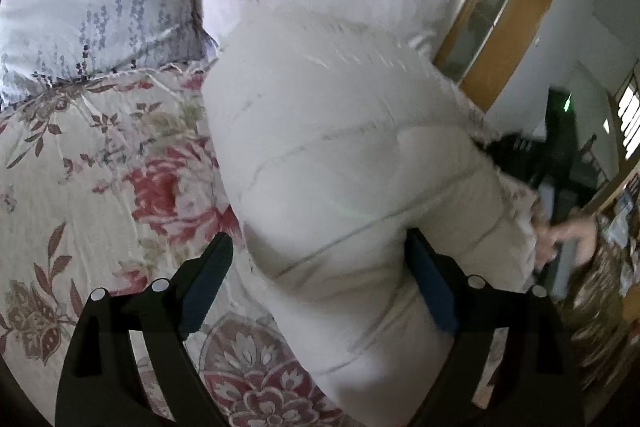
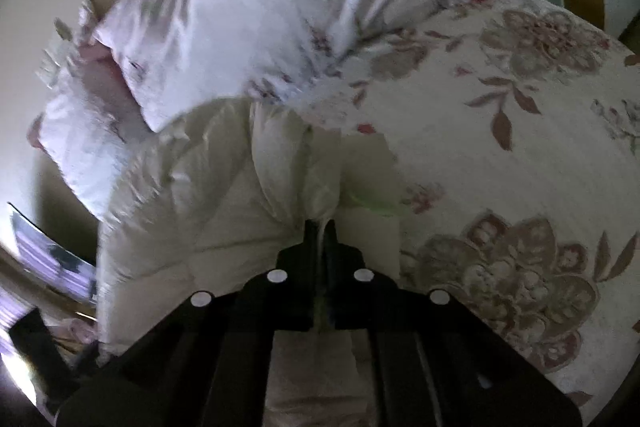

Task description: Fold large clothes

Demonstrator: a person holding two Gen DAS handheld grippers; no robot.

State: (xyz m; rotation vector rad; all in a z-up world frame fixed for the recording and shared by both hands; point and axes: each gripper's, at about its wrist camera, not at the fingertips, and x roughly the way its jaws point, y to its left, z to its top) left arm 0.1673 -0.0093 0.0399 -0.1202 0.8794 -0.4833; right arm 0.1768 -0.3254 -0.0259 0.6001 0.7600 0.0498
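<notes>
Right hand-held gripper [image 2: 322,227] pinches the jacket [image 2: 208,187] edge for lifting off the bed [image 2: 500,131]; left hand-held gripper [image 1: 320,267] hangs released, straddling it.

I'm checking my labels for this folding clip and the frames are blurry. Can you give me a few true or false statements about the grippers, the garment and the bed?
1. The right gripper is shut on a bunched fold of the cream quilted jacket. True.
2. The left gripper is clamped shut on the jacket. False: its jaws stand wide open, with the jacket lying between them.
3. The jacket lies on a floral bedspread. True.
4. The bedspread is plain blue. False: it is cream with red and brown flowers.
5. Pillows lie beyond the jacket. True.
</notes>
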